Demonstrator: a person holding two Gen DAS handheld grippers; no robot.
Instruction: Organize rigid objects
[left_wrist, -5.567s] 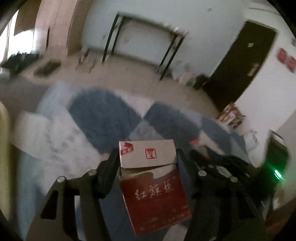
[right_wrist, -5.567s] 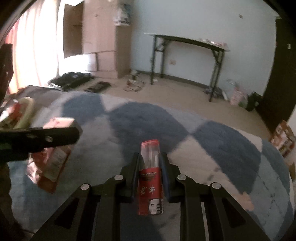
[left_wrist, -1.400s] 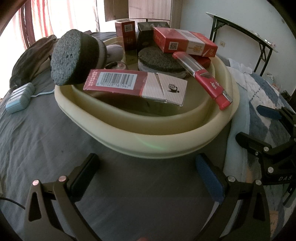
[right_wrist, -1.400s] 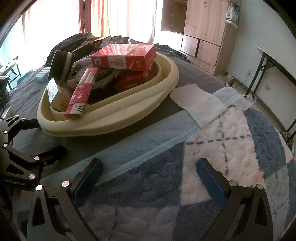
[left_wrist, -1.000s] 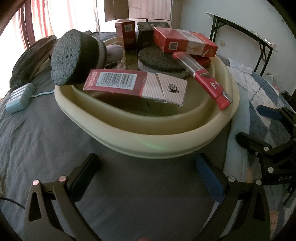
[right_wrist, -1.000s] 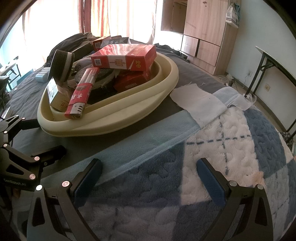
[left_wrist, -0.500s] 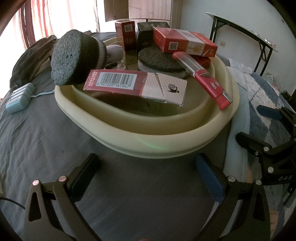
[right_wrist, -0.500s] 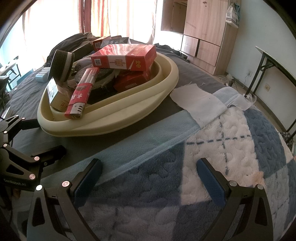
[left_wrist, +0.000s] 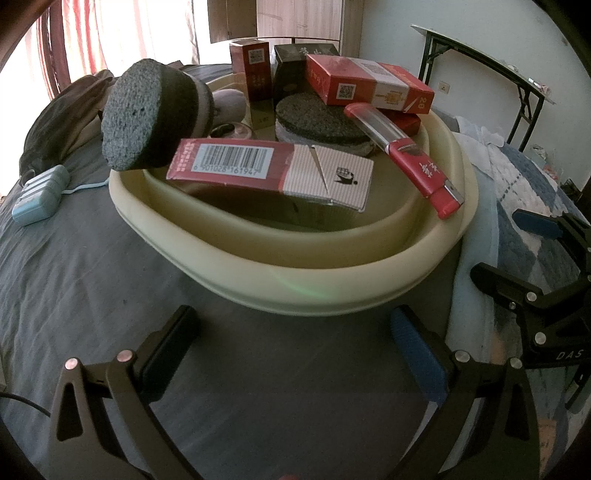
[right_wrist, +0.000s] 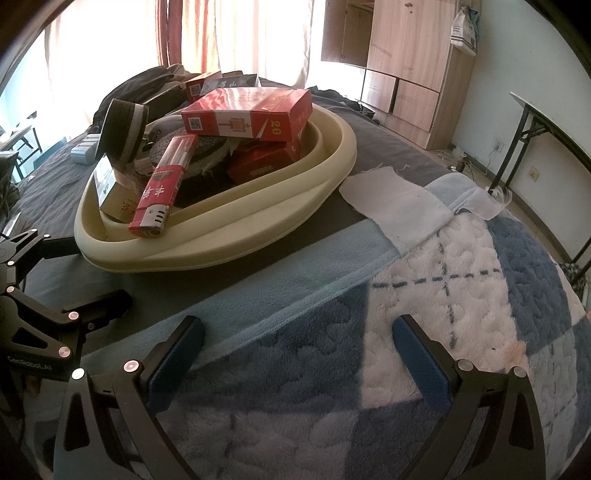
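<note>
Resting empty beside cream basin (left_wrist: 332, 284): both hand-held grippers, jaws apart.

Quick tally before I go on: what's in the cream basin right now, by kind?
In the basin:
Boxes: 5
Round dark pads: 2
Lighter: 1
Total: 8, not counting a grey item that is mostly hidden behind the pads.

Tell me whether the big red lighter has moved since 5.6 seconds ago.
Yes. Then it was clamped in the right gripper over the blanket; now the lighter lies in the basin, its metal end on the rim, and the gripper is open.
</note>
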